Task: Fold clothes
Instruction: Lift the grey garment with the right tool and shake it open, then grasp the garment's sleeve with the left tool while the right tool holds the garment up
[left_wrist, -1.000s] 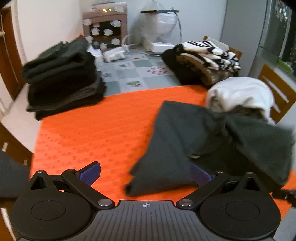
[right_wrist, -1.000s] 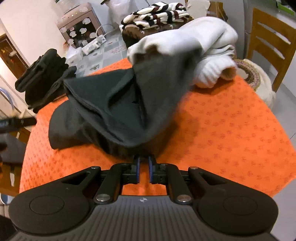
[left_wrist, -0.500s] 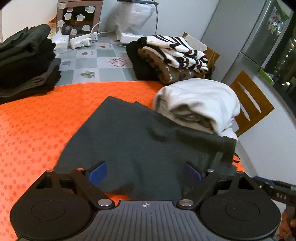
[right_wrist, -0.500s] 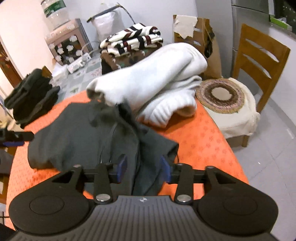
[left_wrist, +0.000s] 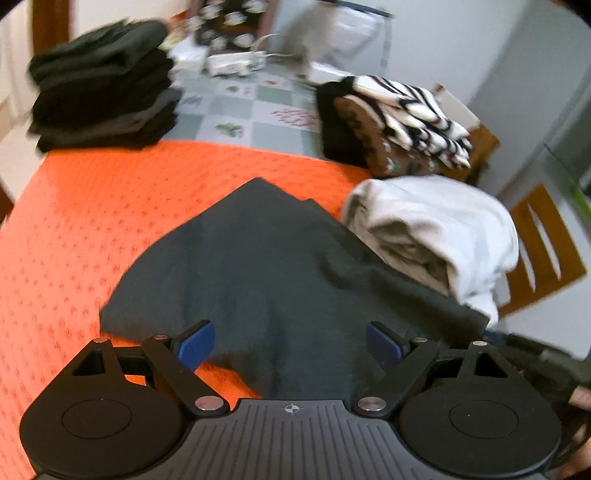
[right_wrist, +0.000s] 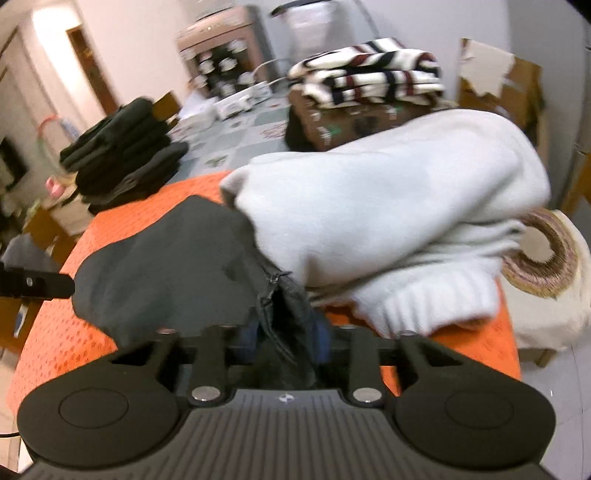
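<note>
A dark grey garment (left_wrist: 277, 277) lies crumpled on the orange tablecloth (left_wrist: 92, 221), its right edge against a bundled white sweater (left_wrist: 436, 229). My left gripper (left_wrist: 290, 343) is open just above the garment's near edge, and the cloth runs under both wide-spread fingers. In the right wrist view, the garment (right_wrist: 166, 266) has a zippered fold that sits between the parted blue pads of my right gripper (right_wrist: 284, 341). That gripper is open, close below the white sweater (right_wrist: 388, 206). The left gripper's tip (right_wrist: 33, 284) shows at the left edge of this view.
A stack of folded dark clothes (left_wrist: 103, 85) stands beyond the table's far left corner. A striped pile (left_wrist: 406, 110) lies behind the sweater. A wooden chair (left_wrist: 546, 240) and a cushioned seat with a woven mat (right_wrist: 546, 258) stand off the table's right side.
My right gripper opened from shut and released the grey garment, which dropped from a lifted drape onto the table. Both grippers moved in over its near edge.
</note>
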